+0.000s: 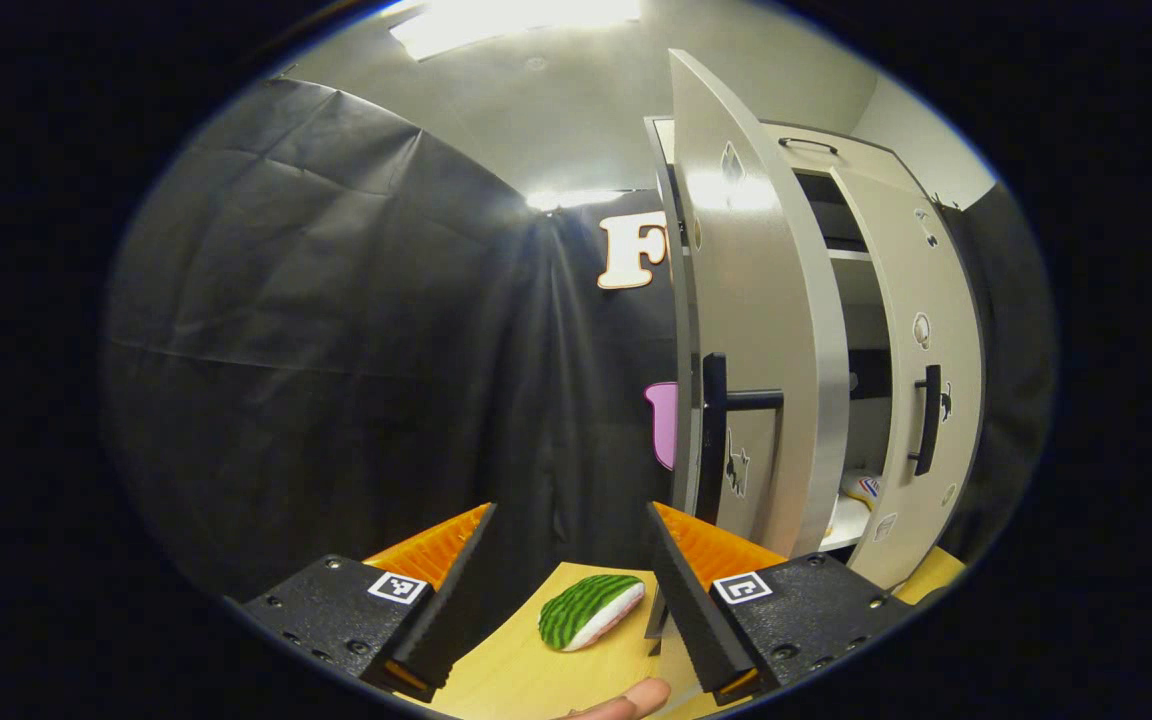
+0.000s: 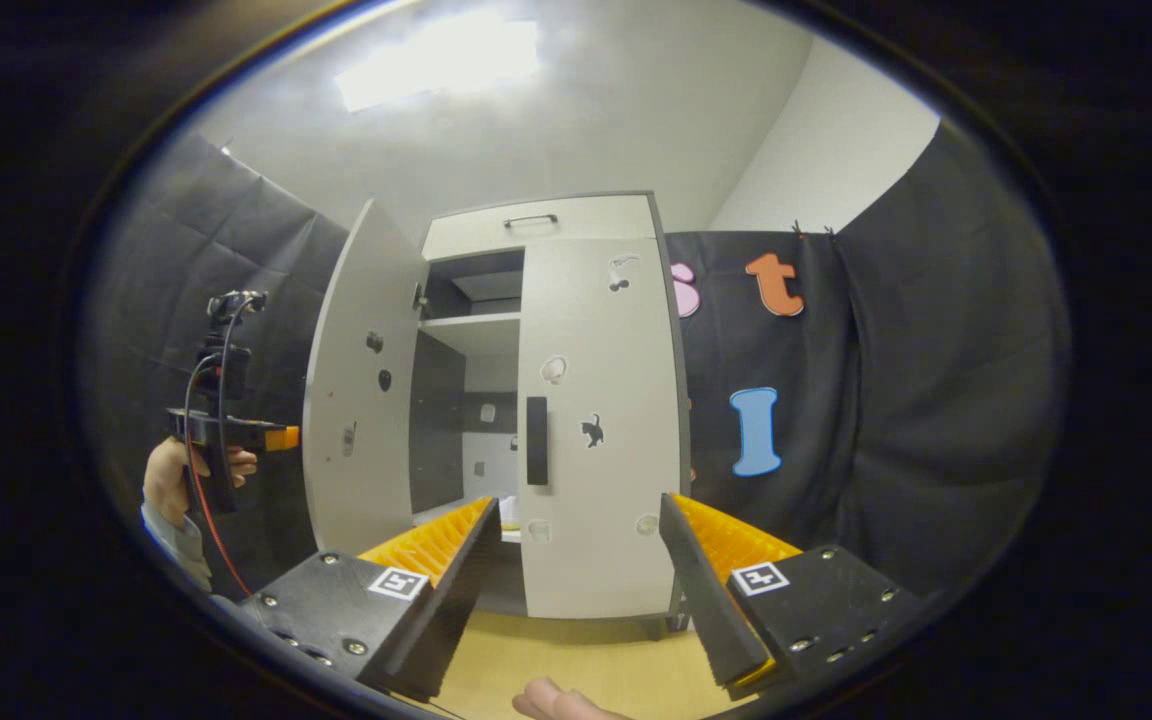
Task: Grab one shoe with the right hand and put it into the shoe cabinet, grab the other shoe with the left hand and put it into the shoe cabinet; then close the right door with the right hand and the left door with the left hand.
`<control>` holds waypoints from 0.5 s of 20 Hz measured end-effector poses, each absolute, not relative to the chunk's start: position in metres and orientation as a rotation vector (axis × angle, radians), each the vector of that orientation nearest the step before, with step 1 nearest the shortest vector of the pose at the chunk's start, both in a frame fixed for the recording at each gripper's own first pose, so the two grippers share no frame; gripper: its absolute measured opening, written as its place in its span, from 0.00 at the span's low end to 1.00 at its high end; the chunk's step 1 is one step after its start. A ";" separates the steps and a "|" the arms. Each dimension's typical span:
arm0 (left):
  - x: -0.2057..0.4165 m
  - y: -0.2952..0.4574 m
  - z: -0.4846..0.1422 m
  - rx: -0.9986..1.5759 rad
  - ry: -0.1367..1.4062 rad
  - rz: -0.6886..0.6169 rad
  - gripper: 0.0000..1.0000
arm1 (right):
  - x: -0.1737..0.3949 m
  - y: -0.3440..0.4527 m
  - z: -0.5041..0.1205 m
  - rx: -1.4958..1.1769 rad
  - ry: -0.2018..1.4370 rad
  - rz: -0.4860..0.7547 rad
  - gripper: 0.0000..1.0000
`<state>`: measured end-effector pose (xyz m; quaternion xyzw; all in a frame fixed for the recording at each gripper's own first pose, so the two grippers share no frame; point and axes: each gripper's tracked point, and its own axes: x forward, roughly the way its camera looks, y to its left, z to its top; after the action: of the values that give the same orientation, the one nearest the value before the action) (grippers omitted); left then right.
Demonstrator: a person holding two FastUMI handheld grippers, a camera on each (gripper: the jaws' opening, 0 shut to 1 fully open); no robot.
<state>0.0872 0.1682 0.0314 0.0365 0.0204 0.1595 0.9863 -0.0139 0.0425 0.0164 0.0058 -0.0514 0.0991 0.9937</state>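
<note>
A green-striped shoe (image 1: 591,610) with a white sole lies on the wooden floor (image 1: 526,680), just beyond and between the fingers of my open left gripper (image 1: 570,508), which holds nothing. The pale shoe cabinet (image 1: 806,150) stands to the right with its left door (image 1: 756,330) swung wide open. Through the gap, a white shoe (image 1: 864,488) rests on a low shelf inside. My right gripper (image 2: 578,500) is open and empty, facing the cabinet (image 2: 536,215) from a short distance. The right door (image 2: 596,430) looks shut or nearly so, and the left door (image 2: 361,400) hangs open.
In the right gripper view a hand holds the left gripper (image 2: 226,430) left of the open door. Black cloth walls surround the cabinet. Each door carries a dark handle (image 1: 714,430) (image 2: 536,440). Fingertips (image 1: 626,705) (image 2: 556,700) show at the bottom edges.
</note>
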 end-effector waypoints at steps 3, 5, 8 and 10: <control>0.089 0.163 0.032 0.058 0.034 0.312 0.84 | -0.013 0.039 0.016 0.020 -0.100 0.194 0.94; 0.090 0.161 0.031 0.057 0.040 0.293 0.89 | -0.013 0.038 0.016 0.023 -0.100 0.190 0.94; 0.089 0.157 0.029 0.047 0.049 0.266 0.89 | -0.014 0.036 0.015 0.030 -0.101 0.188 0.94; 0.091 0.150 0.029 0.035 0.052 0.237 0.89 | -0.014 0.035 0.012 0.031 -0.098 0.187 0.94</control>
<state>0.0912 0.1502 0.0288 0.0173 0.0261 0.1181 0.9925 -0.0141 0.0352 0.0121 0.0157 -0.0489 0.0934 0.9943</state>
